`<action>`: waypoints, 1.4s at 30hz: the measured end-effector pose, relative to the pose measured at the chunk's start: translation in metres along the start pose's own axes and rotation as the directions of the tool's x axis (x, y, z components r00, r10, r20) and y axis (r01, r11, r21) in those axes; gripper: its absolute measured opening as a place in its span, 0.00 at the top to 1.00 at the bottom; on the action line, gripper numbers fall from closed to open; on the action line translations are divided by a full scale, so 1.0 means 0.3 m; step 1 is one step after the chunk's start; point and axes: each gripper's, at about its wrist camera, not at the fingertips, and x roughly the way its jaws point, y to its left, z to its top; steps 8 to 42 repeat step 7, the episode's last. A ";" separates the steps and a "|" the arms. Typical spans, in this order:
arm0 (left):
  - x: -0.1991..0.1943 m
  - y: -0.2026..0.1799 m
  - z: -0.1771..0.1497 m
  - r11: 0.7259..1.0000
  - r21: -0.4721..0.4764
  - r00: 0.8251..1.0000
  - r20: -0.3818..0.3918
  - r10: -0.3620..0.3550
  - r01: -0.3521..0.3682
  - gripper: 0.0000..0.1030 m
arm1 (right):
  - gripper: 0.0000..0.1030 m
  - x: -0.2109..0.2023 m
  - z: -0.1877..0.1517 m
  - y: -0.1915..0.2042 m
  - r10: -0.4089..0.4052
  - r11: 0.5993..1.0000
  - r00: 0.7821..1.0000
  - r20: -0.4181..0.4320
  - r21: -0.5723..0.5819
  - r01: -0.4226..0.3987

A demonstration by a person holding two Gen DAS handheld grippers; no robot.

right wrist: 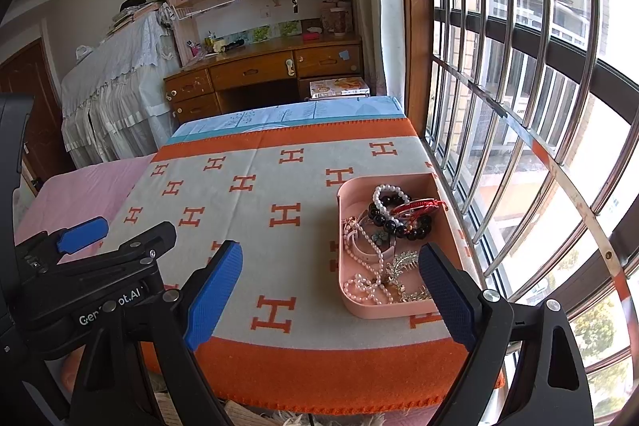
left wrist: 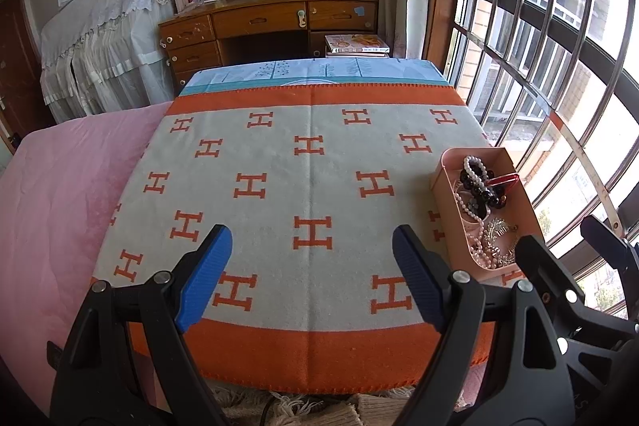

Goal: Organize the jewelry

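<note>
One pink tray [right wrist: 399, 308] of tangled jewelry [right wrist: 393, 222] sits at the window-side edge of the H-patterned blanket [right wrist: 255, 234], while left gripper [left wrist: 311, 258], partly lettered "Gen…ot.AI", and right gripper [right wrist: 329, 280] both stand released, empty.

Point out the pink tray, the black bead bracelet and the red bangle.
pink tray [right wrist: 361, 310], right wrist view, near wall.
black bead bracelet [right wrist: 399, 228], right wrist view, beads at near side.
red bangle [right wrist: 419, 205], right wrist view, its band.

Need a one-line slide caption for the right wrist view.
Open right tongs hover over the patterned blanket beside a pink tray of tangled jewelry.
</note>
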 end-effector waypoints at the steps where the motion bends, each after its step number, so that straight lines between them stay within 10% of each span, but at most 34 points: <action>1: 0.002 0.004 -0.002 1.000 0.000 1.000 0.001 0.001 -0.001 0.21 | 0.12 0.000 0.000 0.000 0.000 1.000 1.000 0.000 0.000 0.000; 42: 0.021 0.020 -0.005 1.000 -0.004 1.000 -0.017 -0.003 0.002 0.21 | 0.12 0.012 -0.009 0.002 0.001 1.000 1.000 -0.008 -0.002 -0.001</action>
